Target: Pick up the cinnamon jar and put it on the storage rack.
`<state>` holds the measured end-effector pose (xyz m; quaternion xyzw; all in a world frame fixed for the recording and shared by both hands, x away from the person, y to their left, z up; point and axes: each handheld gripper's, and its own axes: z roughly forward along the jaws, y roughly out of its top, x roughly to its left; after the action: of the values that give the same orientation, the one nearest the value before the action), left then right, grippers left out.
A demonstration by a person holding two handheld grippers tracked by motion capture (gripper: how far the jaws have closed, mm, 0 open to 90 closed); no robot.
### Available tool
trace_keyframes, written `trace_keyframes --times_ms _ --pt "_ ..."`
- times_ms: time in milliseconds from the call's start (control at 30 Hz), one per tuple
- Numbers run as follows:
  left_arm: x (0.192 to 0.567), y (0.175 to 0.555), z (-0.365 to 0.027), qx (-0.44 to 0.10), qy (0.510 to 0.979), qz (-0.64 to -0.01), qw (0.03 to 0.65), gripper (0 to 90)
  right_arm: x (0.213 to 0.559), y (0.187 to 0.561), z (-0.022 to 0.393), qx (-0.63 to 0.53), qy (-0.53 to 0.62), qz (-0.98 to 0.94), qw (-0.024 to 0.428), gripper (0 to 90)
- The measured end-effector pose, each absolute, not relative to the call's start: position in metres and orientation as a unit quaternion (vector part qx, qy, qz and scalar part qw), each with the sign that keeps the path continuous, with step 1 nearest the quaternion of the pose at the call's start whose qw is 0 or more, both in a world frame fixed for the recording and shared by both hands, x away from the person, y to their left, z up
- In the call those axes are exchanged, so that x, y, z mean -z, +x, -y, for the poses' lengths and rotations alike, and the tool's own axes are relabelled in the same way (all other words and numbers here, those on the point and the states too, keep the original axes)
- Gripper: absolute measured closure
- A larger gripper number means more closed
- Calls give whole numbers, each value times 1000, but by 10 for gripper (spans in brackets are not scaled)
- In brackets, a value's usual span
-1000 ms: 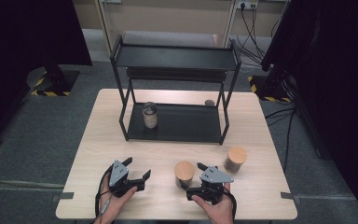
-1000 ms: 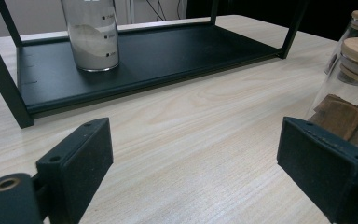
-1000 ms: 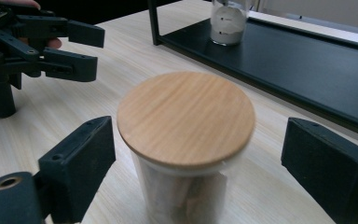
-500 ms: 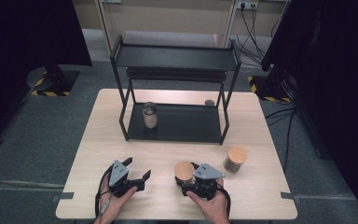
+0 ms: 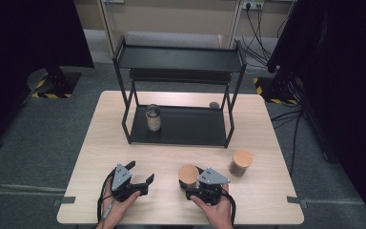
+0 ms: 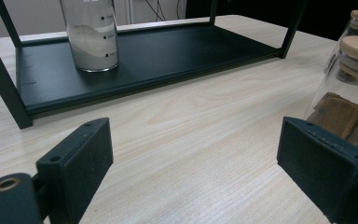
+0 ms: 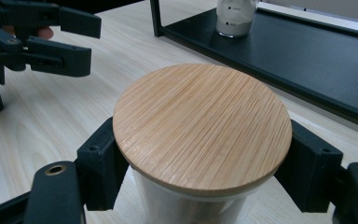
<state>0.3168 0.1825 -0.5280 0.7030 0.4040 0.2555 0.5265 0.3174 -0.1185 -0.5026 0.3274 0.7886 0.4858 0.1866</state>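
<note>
A glass jar with a round bamboo lid stands near the table's front edge. My right gripper grips it from the right just below the lid; its jaws have just been closing and both pads press on the glass. In the left gripper view this jar shows brown chunks inside. To its left my left gripper rests open with nothing between its jaws, and it also appears in the right gripper view.
A second bamboo-lidded jar stands to the right. A black two-tier rack fills the table's back half, with a jar of white powder on its lower shelf. A small dark object lies behind the rack.
My right gripper has slid left onto the near jar and its jaws have closed around it. The left gripper has stayed where it was.
</note>
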Motion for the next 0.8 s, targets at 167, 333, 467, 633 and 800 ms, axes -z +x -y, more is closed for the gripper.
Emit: trace_keyframes --times_ms 167,333,467,633,800 --pt "528 317 -182 -256 704 -403 526 100 498 317 119 -488 330 -784 195 262" --pt "528 317 -182 -256 703 -403 526 100 494 318 120 -487 332 -782 203 262" --pt "528 317 -182 -257 704 -403 526 100 490 321 121 -487 337 -778 208 262" --pt "528 316 -182 -257 704 -403 525 100 487 325 122 -490 344 -772 214 262" --pt "528 317 -182 -257 705 -402 525 100 483 329 122 -490 349 -768 220 262"
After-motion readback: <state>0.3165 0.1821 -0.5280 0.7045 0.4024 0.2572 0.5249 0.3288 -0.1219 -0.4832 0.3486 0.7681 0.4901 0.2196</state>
